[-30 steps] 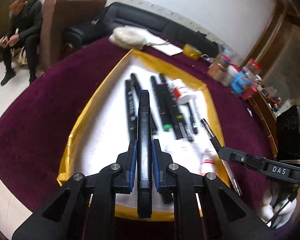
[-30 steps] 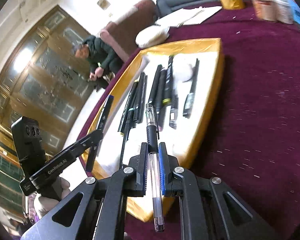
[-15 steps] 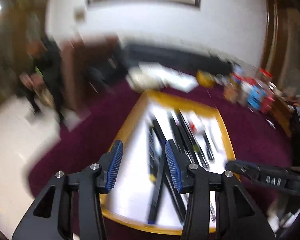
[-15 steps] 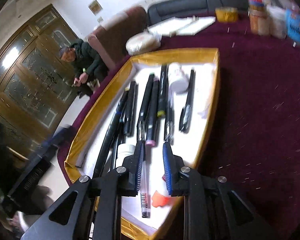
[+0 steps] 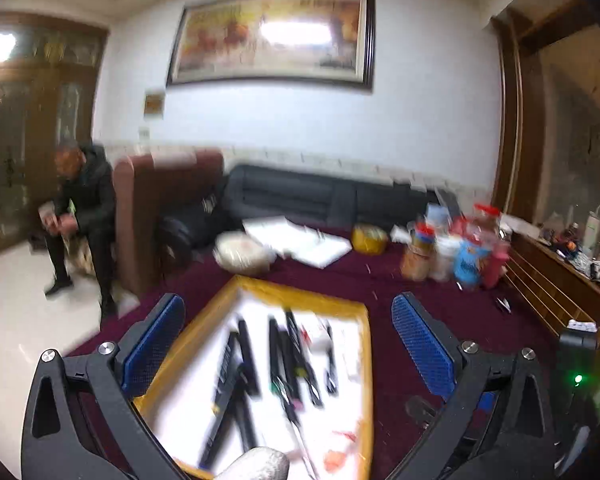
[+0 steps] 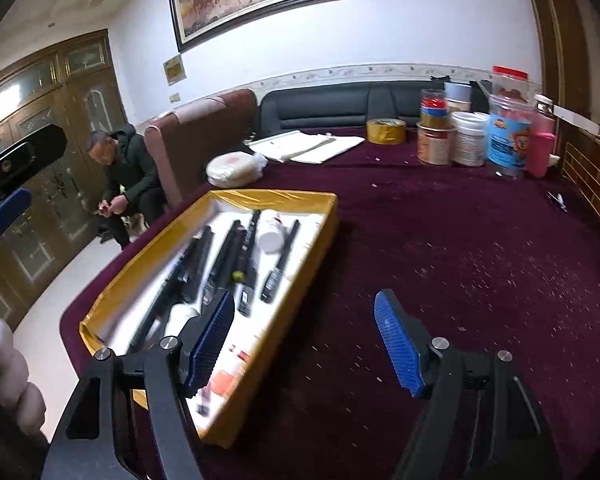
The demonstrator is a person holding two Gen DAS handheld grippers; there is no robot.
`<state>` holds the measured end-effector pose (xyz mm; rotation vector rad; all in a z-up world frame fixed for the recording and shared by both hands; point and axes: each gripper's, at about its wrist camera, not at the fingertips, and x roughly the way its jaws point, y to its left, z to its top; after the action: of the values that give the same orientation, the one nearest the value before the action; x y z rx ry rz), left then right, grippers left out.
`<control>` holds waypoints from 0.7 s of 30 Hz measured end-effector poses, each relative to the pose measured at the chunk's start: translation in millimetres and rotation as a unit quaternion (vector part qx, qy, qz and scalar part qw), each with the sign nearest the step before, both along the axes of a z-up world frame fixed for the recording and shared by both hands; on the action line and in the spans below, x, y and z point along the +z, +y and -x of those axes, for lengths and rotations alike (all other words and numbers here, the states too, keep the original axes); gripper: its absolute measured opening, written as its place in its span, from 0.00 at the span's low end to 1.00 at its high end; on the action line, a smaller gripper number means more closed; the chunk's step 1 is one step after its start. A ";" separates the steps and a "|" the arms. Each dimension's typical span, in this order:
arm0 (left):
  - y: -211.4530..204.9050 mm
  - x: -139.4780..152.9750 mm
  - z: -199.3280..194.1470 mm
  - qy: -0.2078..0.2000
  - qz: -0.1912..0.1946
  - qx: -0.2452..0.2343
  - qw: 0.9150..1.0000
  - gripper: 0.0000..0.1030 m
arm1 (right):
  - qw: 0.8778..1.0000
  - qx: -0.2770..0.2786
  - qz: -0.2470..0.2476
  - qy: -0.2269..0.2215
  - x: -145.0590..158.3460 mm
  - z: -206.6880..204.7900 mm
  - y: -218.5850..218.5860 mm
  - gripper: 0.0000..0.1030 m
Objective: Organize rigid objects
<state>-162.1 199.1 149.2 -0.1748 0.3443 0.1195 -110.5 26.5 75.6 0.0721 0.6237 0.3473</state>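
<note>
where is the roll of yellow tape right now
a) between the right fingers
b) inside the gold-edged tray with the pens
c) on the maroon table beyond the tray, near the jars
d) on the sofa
c: the roll of yellow tape lies on the maroon table, beyond the tray and left of the jars.

No legible text on any surface.

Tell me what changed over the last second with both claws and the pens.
Both claws let go: the left claw dropped its blue-capped marker, the right claw its clear pen, both into the yellow tray. Both claws' jaws are opening with nothing between them, and both views have tilted up toward the wall. The tray, the other pens and the jars stayed put.
</note>
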 end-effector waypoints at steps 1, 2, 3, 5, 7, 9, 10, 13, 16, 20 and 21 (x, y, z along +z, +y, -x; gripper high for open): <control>0.5 -3.0 -3.1 0.020 0.011 -0.013 1.000 1.00 | 1.000 -0.001 -0.002 0.005 -1.9 -0.4 -1.8 0.66; -0.2 -5.2 -7.1 0.035 0.016 -0.015 0.999 1.00 | 1.000 0.000 -0.005 0.011 -4.1 -0.3 -4.1 0.66; -1.6 -6.9 -8.0 0.042 0.015 -0.007 0.999 1.00 | 1.000 0.001 -0.007 0.014 -5.3 1.9 -6.3 0.66; -2.1 -9.8 -7.6 0.051 0.007 0.016 0.999 1.00 | 1.000 0.002 -0.003 0.013 -6.2 4.1 -7.1 0.66; -2.4 -13.8 -8.9 0.062 0.006 0.024 0.998 1.00 | 1.000 0.004 0.005 0.012 -8.0 6.9 -6.2 0.66; -3.5 -20.8 -12.7 0.071 0.005 0.033 0.997 1.00 | 1.000 0.010 0.013 0.014 -10.5 7.7 -2.2 0.66; -3.4 -24.4 -15.0 0.076 0.006 0.036 0.996 1.00 | 1.000 0.013 0.016 0.015 -11.5 7.1 0.0 0.66; 3.2 -33.9 -20.7 0.100 0.001 0.047 0.994 1.00 | 0.999 0.022 0.030 0.016 -13.8 9.0 8.4 0.66; 6.6 -42.8 -26.7 0.119 -0.007 0.054 0.991 1.00 | 0.998 0.031 0.045 0.014 -15.7 11.1 18.2 0.66; 12.7 -50.2 -29.3 0.129 -0.011 0.062 0.990 1.00 | 0.998 0.036 0.056 0.016 -18.0 12.3 27.3 0.66; 14.2 -51.9 -29.7 0.130 -0.010 0.063 0.989 1.00 | 0.997 0.037 0.058 0.018 -19.0 12.2 29.3 0.67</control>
<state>-132.4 213.3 97.3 -0.1610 0.5923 0.2730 -122.7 55.8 56.7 -0.0561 0.6818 0.3812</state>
